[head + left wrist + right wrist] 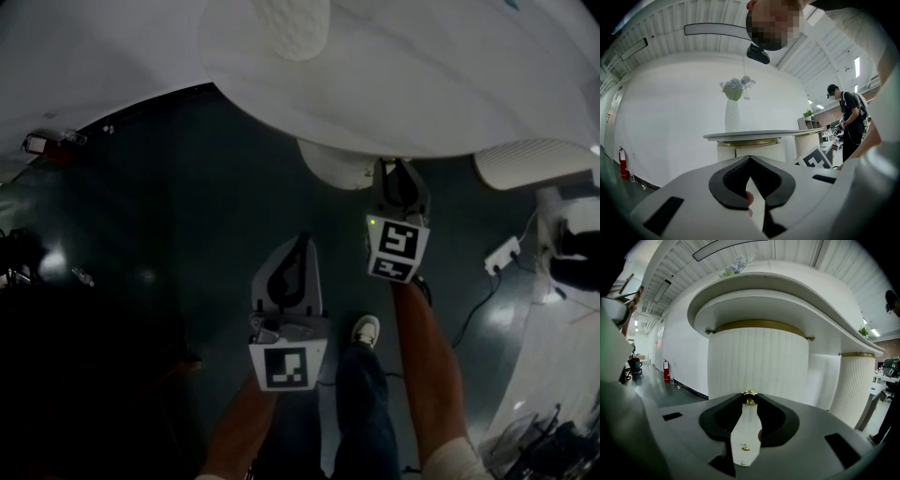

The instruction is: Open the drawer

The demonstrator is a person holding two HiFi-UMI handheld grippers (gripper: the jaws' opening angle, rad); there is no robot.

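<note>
A white fluted pedestal (757, 362) with a gold band stands under the curved white tabletop (403, 84). A small gold knob (749, 401) sticks out of the pedestal's front; I cannot make out the edges of a drawer. My right gripper (749, 396) points at the pedestal, its two tips closed on either side of that knob. In the head view the right gripper (397, 171) reaches the pedestal's base (337, 167). My left gripper (300, 244) hangs lower left, away from the pedestal, with its tips (750, 158) together and nothing between them.
A vase of flowers (732, 110) stands on the tabletop. A second fluted pedestal (855, 385) is to the right. A power strip with cable (502, 253) lies on the dark floor at right. Another person in black (848, 119) stands farther off. My shoe (366, 330) is below the grippers.
</note>
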